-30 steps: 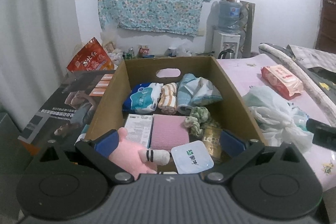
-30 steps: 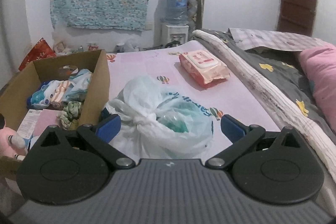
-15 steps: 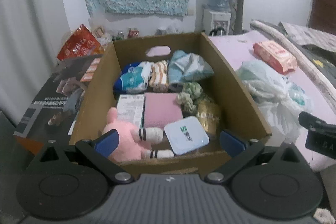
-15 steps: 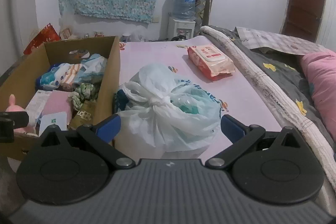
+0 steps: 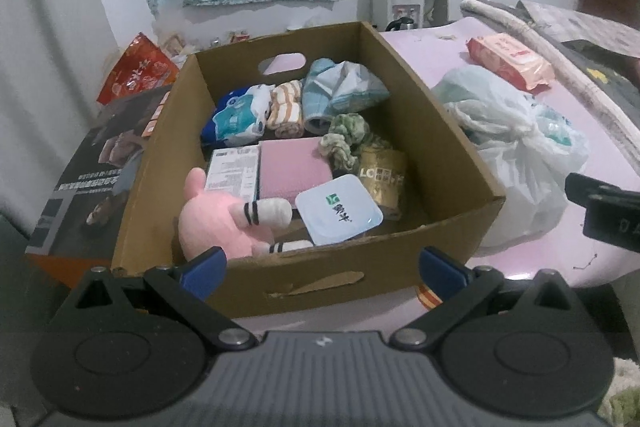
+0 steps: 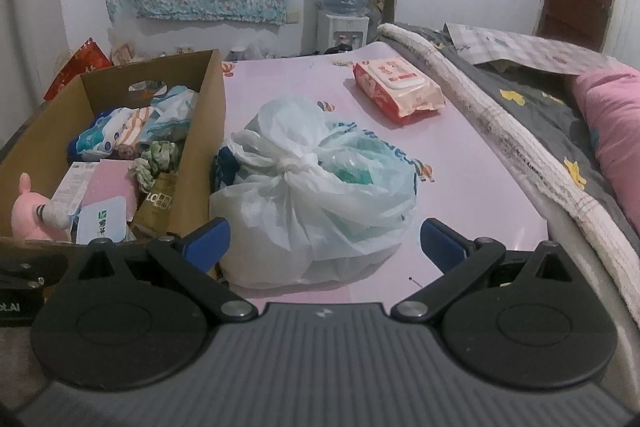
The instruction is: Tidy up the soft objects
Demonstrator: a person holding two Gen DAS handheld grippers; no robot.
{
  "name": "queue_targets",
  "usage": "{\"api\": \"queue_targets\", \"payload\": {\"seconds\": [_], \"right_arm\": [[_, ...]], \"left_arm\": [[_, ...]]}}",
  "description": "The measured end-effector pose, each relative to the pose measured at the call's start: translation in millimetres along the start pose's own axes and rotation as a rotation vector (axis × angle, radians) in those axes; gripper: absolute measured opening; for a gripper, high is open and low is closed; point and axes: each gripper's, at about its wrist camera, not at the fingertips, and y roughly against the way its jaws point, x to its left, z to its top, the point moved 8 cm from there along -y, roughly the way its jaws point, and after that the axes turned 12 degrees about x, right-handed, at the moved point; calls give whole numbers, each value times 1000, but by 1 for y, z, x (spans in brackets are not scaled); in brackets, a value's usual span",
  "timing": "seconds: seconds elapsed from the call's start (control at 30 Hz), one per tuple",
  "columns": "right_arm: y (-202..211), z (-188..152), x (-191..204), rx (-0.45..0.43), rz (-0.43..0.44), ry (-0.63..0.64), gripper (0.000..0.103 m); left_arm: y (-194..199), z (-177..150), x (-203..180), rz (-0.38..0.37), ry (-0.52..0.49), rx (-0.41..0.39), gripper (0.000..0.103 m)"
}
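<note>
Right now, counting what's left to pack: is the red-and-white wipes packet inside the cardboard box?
No, the red-and-white wipes packet lies on the pink sheet, outside the cardboard box.

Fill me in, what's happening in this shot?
A person holds two grippers over a bed, sorting soft things. Both the left gripper and the right gripper are open and hold nothing. The cardboard box already contains a pink plush toy, rolled towels and packets. A knotted plastic bag sits beside the box, in front of the right gripper, and a wet-wipes pack lies further back.
</note>
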Motion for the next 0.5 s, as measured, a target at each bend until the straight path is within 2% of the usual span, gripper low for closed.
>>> {"api": "queue_targets", "payload": {"seconds": [0.2, 0.5], "right_arm": [[-6, -2, 11, 40, 51, 17, 102], [-15, -10, 41, 102, 109, 86, 102]], "left_arm": [[3, -5, 11, 99, 40, 2, 103], [-4, -20, 32, 106, 96, 60, 103]]}}
